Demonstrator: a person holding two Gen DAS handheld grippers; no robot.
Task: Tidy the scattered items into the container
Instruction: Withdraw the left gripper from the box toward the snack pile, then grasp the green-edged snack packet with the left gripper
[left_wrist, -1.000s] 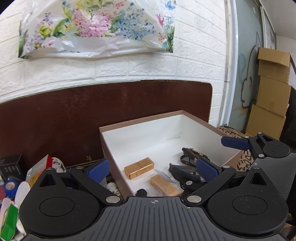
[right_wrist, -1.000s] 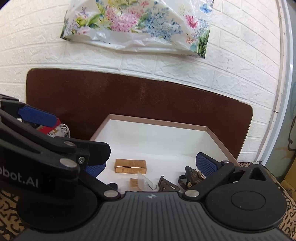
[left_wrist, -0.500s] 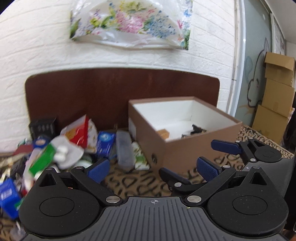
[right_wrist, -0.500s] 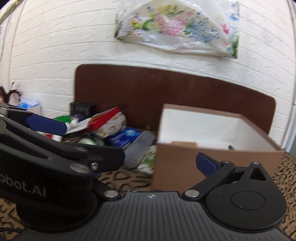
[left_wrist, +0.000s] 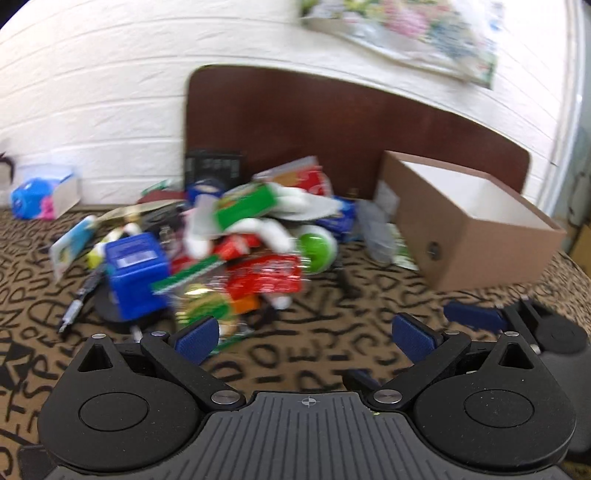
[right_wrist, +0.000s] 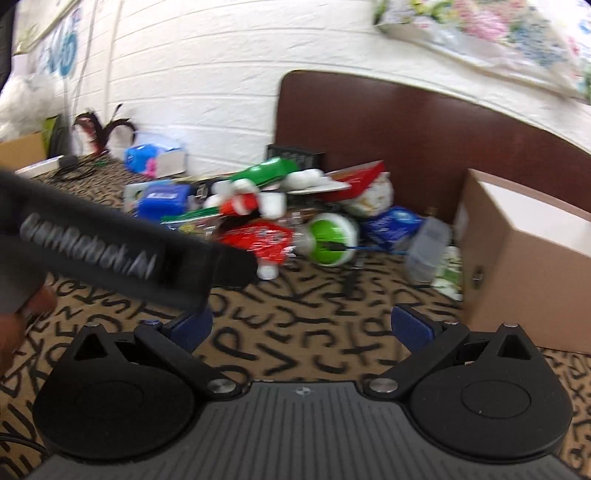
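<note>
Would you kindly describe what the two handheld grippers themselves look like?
Both the left gripper and the right gripper are matte black plastic, with ribbed bases, round pivot housings, silver screws and blue pads on the fingers. White lettering, too blurred to read fully, runs along the left one's side.

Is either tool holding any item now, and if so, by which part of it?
Nothing is held. The left tool and the right tool are both open, with only patterned cloth between their fingers.
</note>
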